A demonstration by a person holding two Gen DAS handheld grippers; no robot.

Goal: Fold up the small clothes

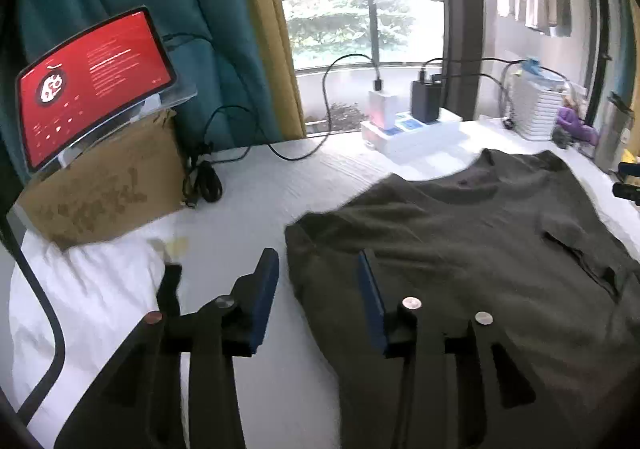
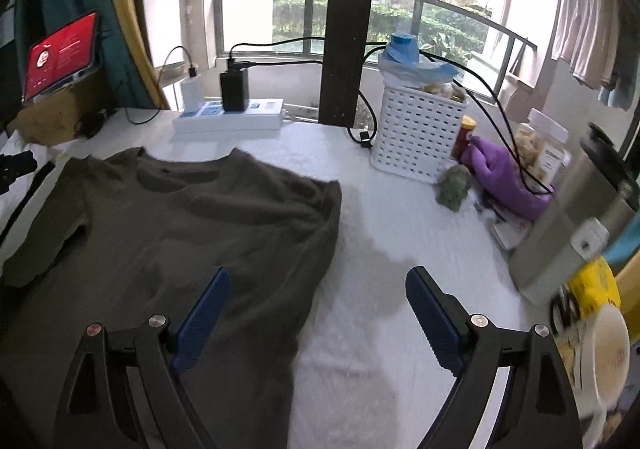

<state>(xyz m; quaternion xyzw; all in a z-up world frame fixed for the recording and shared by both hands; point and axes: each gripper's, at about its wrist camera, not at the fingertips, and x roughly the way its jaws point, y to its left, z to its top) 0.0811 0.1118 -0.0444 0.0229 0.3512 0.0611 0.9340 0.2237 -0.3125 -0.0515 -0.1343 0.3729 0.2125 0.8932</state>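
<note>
Dark olive cotton T-shirt (image 2: 180, 217) lies flat on white bedsheet (image 2: 380, 249), ready for folding; left gripper (image 1: 318, 269) & right gripper (image 2: 318, 289) both spread, empty, straddling its side edges.

Each camera rides on its tool, looking down and forward along the fingers, close over the desk (image 1: 248, 185), toward the window (image 2: 440, 9). The left view sits left of the shirt (image 1: 460, 249), the right view right of it. Both share shirt, tablet (image 1: 92, 85) and chargers (image 2: 234, 85).
</note>
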